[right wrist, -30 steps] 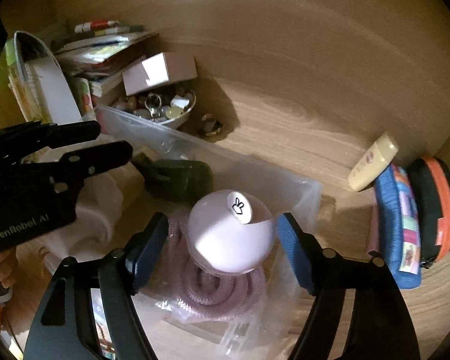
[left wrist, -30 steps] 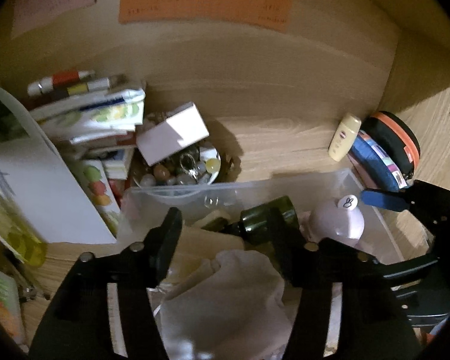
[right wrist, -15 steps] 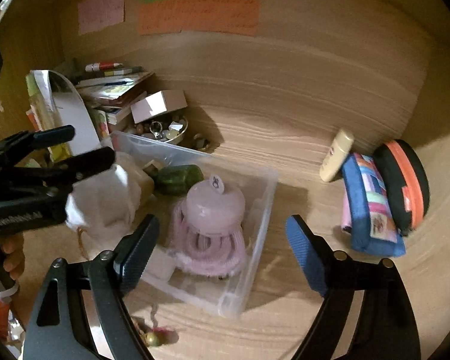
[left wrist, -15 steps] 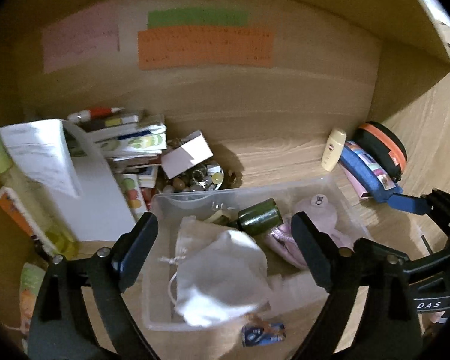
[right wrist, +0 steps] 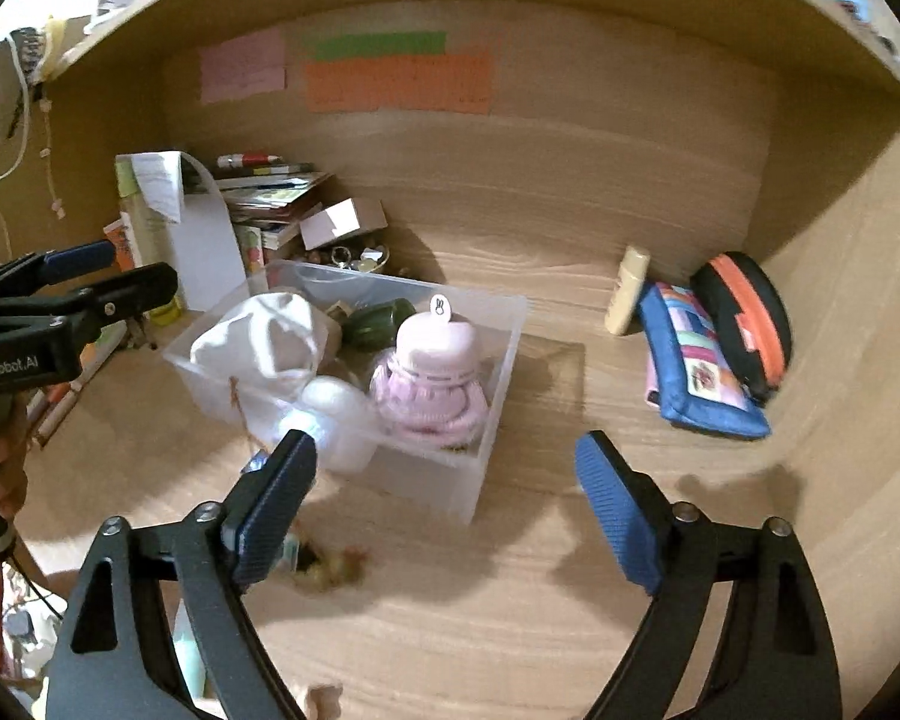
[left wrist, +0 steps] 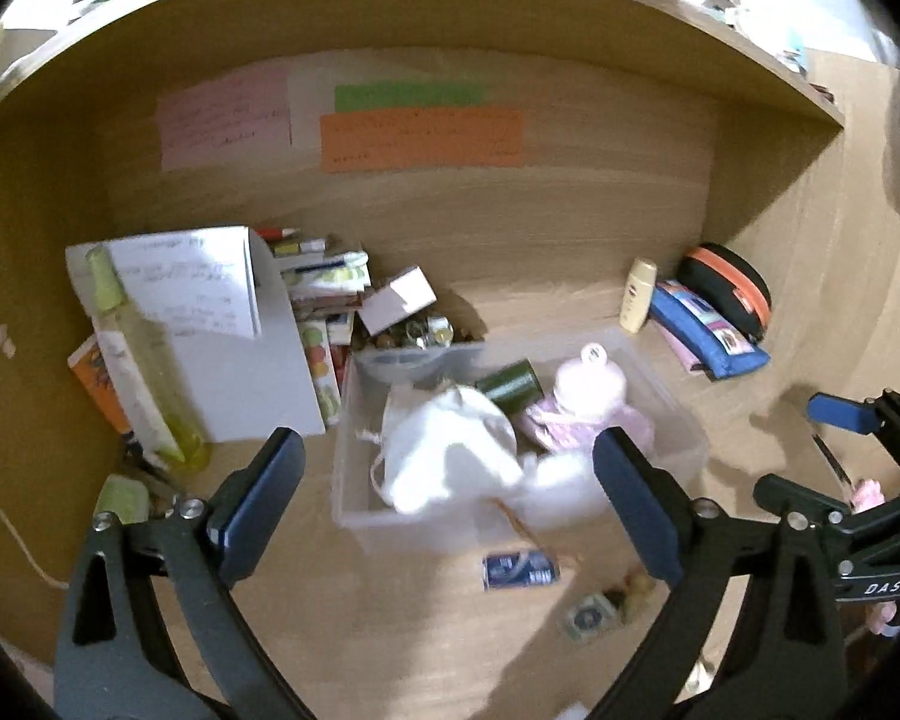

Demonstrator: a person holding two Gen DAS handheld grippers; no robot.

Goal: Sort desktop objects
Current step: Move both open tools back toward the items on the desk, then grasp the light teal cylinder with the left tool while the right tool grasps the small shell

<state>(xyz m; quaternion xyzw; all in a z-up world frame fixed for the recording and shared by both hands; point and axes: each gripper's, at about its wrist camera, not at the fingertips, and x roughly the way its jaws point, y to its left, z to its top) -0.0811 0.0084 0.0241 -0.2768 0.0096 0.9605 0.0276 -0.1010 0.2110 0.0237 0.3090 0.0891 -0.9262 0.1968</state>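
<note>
Lying sideways in clear bin [right wrist: 498, 360], green bottle [right wrist: 378, 318] (cap end leftward)

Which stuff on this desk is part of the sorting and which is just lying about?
Job:
clear bin
white pouch
green bottle
pink bottle

Lying about:
sticky notes
book stack
blue pencil case
</note>
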